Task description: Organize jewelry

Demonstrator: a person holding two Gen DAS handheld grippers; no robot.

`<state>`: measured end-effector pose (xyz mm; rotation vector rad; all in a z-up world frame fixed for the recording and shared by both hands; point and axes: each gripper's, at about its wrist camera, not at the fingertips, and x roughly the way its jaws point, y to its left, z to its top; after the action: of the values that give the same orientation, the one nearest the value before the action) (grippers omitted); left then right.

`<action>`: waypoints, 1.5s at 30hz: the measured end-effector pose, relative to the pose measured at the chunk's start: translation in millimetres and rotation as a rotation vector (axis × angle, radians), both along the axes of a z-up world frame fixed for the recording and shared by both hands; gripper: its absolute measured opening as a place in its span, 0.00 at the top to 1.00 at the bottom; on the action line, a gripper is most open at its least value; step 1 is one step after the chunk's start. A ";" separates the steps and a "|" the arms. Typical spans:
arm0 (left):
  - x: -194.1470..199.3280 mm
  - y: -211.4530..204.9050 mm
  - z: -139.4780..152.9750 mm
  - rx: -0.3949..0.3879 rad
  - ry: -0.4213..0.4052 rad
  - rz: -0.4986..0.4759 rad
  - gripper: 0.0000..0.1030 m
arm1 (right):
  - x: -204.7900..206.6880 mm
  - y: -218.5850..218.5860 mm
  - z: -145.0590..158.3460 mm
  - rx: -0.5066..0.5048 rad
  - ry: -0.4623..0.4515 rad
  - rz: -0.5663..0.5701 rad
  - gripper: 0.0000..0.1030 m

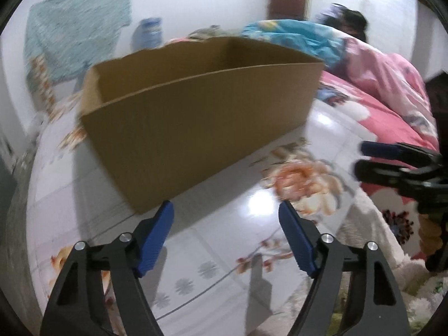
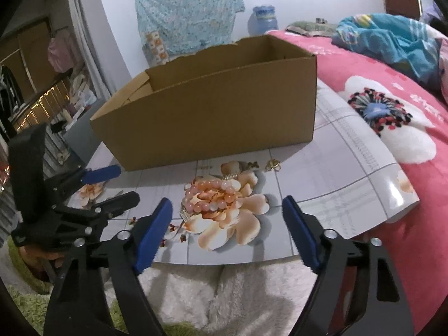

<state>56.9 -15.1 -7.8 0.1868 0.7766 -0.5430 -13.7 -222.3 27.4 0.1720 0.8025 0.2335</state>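
A pile of pink bead bracelets (image 2: 212, 196) lies on a glossy flower-printed board (image 2: 350, 168), with a silvery band (image 2: 184, 214) at its left edge. A small gold piece (image 2: 273, 165) rests further back, near an open brown cardboard box (image 2: 212, 117). My right gripper (image 2: 227, 201) hangs open just in front of the bracelets, nothing between its blue pads. My left gripper (image 1: 225, 207) is open too, facing the box's (image 1: 196, 117) near corner. Each gripper shows in the other's view, the left gripper (image 2: 126, 183) at the left and the right gripper (image 1: 364, 159) at the right.
The board lies on a bed with a pink flowered blanket (image 2: 392, 64) and a blue bundle of cloth (image 2: 386, 39). White fluffy fabric (image 2: 238, 294) lies under the board's near edge. A blue jar (image 2: 263, 19) stands behind the box, and shelves (image 2: 42, 98) fill the far left.
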 end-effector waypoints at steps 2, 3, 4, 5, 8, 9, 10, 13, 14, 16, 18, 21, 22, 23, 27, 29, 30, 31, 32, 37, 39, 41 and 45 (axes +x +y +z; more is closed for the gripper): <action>-2.1 -11.7 0.8 0.012 -0.015 -0.044 0.32 | 4.0 -0.4 -2.8 0.006 0.015 0.003 0.34; -4.6 -17.9 0.3 0.023 -0.022 -0.067 0.33 | 5.0 -0.6 -3.8 0.009 0.018 0.005 0.37; -5.2 -22.1 -0.1 0.029 -0.025 -0.081 0.36 | 7.1 -1.0 -5.2 0.012 0.026 0.008 0.38; -5.5 -28.0 -0.8 0.032 -0.022 -0.104 0.40 | 8.5 -1.2 -6.0 0.014 0.030 0.009 0.40; -6.5 -41.7 -2.3 0.032 -0.010 -0.159 0.49 | 12.3 -4.5 -8.0 0.021 0.037 0.005 0.46; -7.1 -45.9 -2.9 0.036 -0.012 -0.172 0.50 | 13.3 -5.9 -9.0 0.023 0.040 0.002 0.48; -8.5 -52.5 -3.4 0.049 -0.018 -0.197 0.53 | 14.7 -7.6 -10.2 0.026 0.044 -0.002 0.49; -11.5 -67.6 -4.7 0.076 -0.026 -0.255 0.61 | 17.8 -14.4 -14.8 0.051 0.060 -0.018 0.53; -10.9 -75.0 -7.2 0.094 -0.022 -0.274 0.65 | 18.8 -17.2 -16.9 0.061 0.068 -0.026 0.56; -8.7 -84.6 -11.4 0.115 -0.012 -0.293 0.70 | 19.0 -20.2 -18.3 0.072 0.075 -0.032 0.57; -4.6 -91.0 -15.0 0.134 -0.003 -0.301 0.75 | 18.9 -24.0 -19.4 0.081 0.077 -0.040 0.58; 3.5 -98.0 -20.2 0.167 0.013 -0.300 0.77 | 17.9 -30.9 -20.9 0.090 0.073 -0.046 0.58; 4.9 -99.4 -21.0 0.177 0.016 -0.302 0.77 | 17.8 -32.6 -21.2 0.094 0.072 -0.048 0.58; 6.2 -100.6 -22.0 0.187 0.020 -0.303 0.77 | 17.8 -34.9 -21.7 0.099 0.072 -0.050 0.58; 11.0 -106.1 -23.2 0.212 0.036 -0.319 0.79 | 17.8 -39.7 -23.0 0.118 0.071 -0.054 0.58; 12.8 -109.0 -22.9 0.210 0.051 -0.329 0.84 | 15.7 -41.2 -23.1 0.126 0.069 -0.055 0.58; 13.6 -111.1 -23.1 0.207 0.059 -0.332 0.87 | 14.9 -42.4 -23.1 0.130 0.066 -0.056 0.58; 15.7 -113.1 -23.1 0.206 0.063 -0.331 0.91 | 15.0 -43.7 -23.4 0.135 0.064 -0.057 0.58; 16.6 -113.7 -23.0 0.203 0.069 -0.329 0.91 | 14.9 -44.7 -23.2 0.138 0.063 -0.058 0.58; 24.1 -108.0 -6.9 0.109 0.069 -0.303 0.91 | 8.3 -49.3 -18.7 0.147 0.048 -0.068 0.58; 29.9 -98.4 4.6 0.043 0.068 -0.271 0.91 | 7.8 -48.8 -16.8 0.147 0.044 -0.072 0.58; 36.6 -86.3 16.7 -0.022 0.067 -0.233 0.91 | 5.6 -49.0 -15.3 0.150 0.042 -0.075 0.58; 42.4 -55.1 41.8 -0.144 0.074 -0.173 0.91 | 5.0 -47.8 -13.3 0.146 0.037 -0.073 0.58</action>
<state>99.3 -70.2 34.0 0.1019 0.7941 -0.7709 -8.6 -270.1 14.1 0.3429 0.8143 0.2207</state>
